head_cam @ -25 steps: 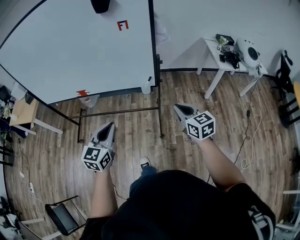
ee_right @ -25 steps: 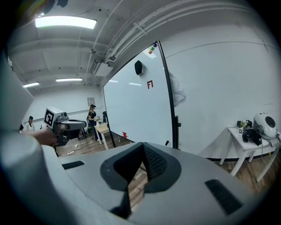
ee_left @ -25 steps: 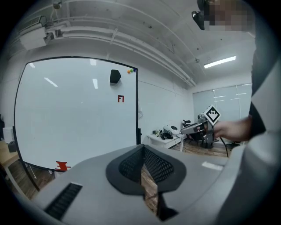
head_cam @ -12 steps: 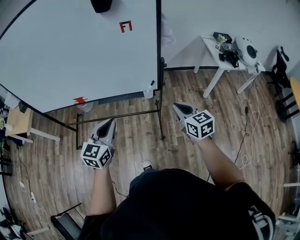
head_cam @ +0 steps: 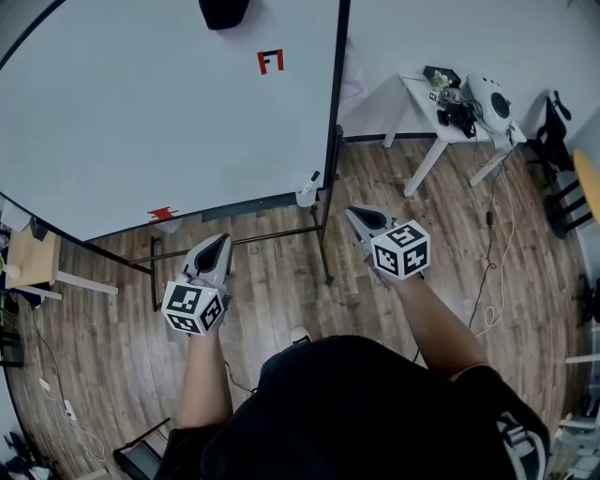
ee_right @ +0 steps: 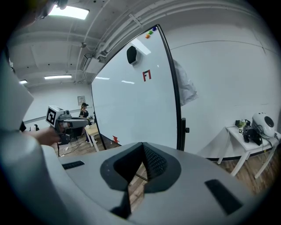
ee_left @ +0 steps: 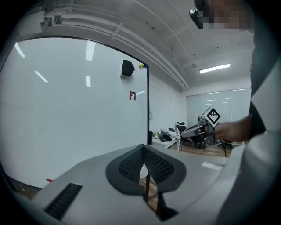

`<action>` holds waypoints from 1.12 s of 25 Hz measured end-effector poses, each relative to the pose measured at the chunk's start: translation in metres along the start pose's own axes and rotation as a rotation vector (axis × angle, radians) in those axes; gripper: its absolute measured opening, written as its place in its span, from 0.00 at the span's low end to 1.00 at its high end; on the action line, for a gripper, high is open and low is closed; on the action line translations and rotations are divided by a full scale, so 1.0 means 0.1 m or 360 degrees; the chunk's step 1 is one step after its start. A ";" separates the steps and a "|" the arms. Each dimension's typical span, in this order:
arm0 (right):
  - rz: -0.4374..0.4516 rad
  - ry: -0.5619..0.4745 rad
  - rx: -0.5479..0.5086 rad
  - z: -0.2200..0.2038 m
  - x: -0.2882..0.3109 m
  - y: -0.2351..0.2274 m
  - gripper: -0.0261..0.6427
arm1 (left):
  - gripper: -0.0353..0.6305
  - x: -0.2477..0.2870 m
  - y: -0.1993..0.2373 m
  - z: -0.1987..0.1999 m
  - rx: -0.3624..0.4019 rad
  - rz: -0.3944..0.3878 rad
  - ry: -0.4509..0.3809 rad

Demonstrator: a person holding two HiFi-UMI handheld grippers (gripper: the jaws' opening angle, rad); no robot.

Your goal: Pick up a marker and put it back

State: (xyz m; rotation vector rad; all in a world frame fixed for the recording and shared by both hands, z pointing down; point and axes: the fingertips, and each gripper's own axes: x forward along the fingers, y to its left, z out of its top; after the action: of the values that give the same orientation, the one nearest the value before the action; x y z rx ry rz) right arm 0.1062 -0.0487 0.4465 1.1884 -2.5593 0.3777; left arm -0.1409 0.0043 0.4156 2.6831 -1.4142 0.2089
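A large whiteboard (head_cam: 141, 112) on a black stand fills the upper left of the head view. At its lower right corner a white holder (head_cam: 305, 196) hangs, with what looks like a dark-tipped marker (head_cam: 313, 176) sticking out of it. A small red item (head_cam: 162, 214) sits on the board's bottom edge. My left gripper (head_cam: 219, 244) is shut and empty, held over the floor short of the board. My right gripper (head_cam: 355, 215) is shut and empty too, just right of the stand's post. Both point at the board (ee_left: 66, 110) (ee_right: 131, 110). Each gripper view shows the other gripper, the right gripper (ee_left: 206, 127) and the left gripper (ee_right: 66, 123).
A black eraser (head_cam: 223, 11) and a red mark (head_cam: 270, 62) are high on the board. A white table (head_cam: 450, 103) with gear stands at the right wall, with cables (head_cam: 492, 281) on the wooden floor. A small wooden table (head_cam: 28, 258) is at the left. The stand's foot (head_cam: 325, 272) lies between the grippers.
The board and its stand have slid right and lower in the head view and look nearer. Both grippers stay shut and keep their places in the picture.
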 end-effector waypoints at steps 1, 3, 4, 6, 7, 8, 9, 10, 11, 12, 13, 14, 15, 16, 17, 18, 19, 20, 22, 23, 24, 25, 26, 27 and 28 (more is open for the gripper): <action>-0.0009 0.0001 0.0002 0.02 0.03 0.01 0.03 | 0.07 0.01 0.05 0.02 -0.0001 -0.0009 -0.0005; -0.0026 0.0003 0.0001 0.07 0.09 0.02 0.03 | 0.07 0.03 0.14 0.04 0.0001 -0.0031 -0.0014; -0.0034 0.0003 0.0000 0.09 0.12 0.03 0.03 | 0.07 0.05 0.18 0.04 0.0002 -0.0041 -0.0017; -0.0046 0.0004 0.0005 0.12 0.19 0.05 0.03 | 0.07 0.07 0.26 0.05 0.0004 -0.0059 -0.0019; -0.0051 0.0005 0.0009 0.13 0.22 0.07 0.03 | 0.07 0.08 0.30 0.05 0.0003 -0.0067 -0.0019; -0.0057 0.0008 0.0010 0.13 0.25 0.09 0.03 | 0.07 0.07 0.33 0.05 0.0002 -0.0076 -0.0018; -0.0064 0.0013 0.0008 0.14 0.27 0.11 0.03 | 0.07 0.07 0.35 0.05 0.0002 -0.0084 -0.0016; -0.0073 0.0019 0.0000 0.14 0.30 0.13 0.03 | 0.07 0.07 0.38 0.06 0.0005 -0.0093 -0.0015; -0.0083 0.0024 -0.0011 0.14 0.33 0.14 0.03 | 0.07 0.07 0.41 0.06 0.0009 -0.0101 -0.0014; -0.0093 0.0029 -0.0019 0.14 0.36 0.15 0.03 | 0.07 0.08 0.43 0.07 0.0014 -0.0108 -0.0013; -0.0100 0.0031 -0.0025 0.15 0.39 0.16 0.03 | 0.07 0.08 0.46 0.07 0.0018 -0.0112 -0.0013; -0.0103 0.0033 -0.0027 0.15 0.41 0.17 0.03 | 0.07 0.08 0.48 0.07 0.0020 -0.0114 -0.0015; -0.0103 0.0035 -0.0026 0.15 0.43 0.18 0.03 | 0.07 0.07 0.50 0.08 0.0021 -0.0114 -0.0018; -0.0101 0.0034 -0.0021 0.15 0.44 0.20 0.03 | 0.07 0.06 0.52 0.08 0.0020 -0.0112 -0.0021; -0.0099 0.0034 -0.0017 0.16 0.44 0.21 0.03 | 0.07 0.05 0.53 0.09 0.0019 -0.0111 -0.0025; -0.0099 0.0034 -0.0016 0.16 0.44 0.21 0.03 | 0.07 0.05 0.54 0.09 0.0017 -0.0110 -0.0028; -0.0103 0.0035 -0.0017 0.16 0.44 0.21 0.03 | 0.07 0.06 0.55 0.09 0.0015 -0.0111 -0.0028; -0.0110 0.0039 -0.0023 0.17 0.44 0.20 0.03 | 0.07 0.06 0.55 0.09 0.0014 -0.0112 -0.0027; -0.0130 0.0049 -0.0038 0.17 0.44 0.16 0.03 | 0.07 0.08 0.55 0.09 0.0017 -0.0116 -0.0022; -0.0138 0.0053 -0.0041 0.16 0.44 0.13 0.03 | 0.07 0.10 0.55 0.10 0.0020 -0.0118 -0.0019; -0.0144 0.0056 -0.0038 0.15 0.44 0.10 0.03 | 0.07 0.12 0.55 0.10 0.0025 -0.0120 -0.0017; -0.0148 0.0057 -0.0030 0.14 0.44 0.06 0.03 | 0.07 0.14 0.55 0.11 0.0028 -0.0121 -0.0015; -0.0149 0.0056 -0.0019 0.12 0.45 0.03 0.03 | 0.07 0.16 0.55 0.11 0.0032 -0.0121 -0.0013; -0.0149 0.0052 -0.0009 0.11 0.46 0.00 0.03 | 0.07 0.18 0.56 0.11 0.0035 -0.0121 -0.0010; -0.0149 0.0044 -0.0005 0.11 0.48 -0.03 0.03 | 0.07 0.21 0.57 0.11 0.0038 -0.0118 -0.0009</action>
State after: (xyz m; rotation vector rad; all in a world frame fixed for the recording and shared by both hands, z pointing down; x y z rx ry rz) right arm 0.0775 -0.0877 0.4545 1.2872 -2.4691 0.3665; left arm -0.1757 -0.0464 0.4101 2.7516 -1.3189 0.2139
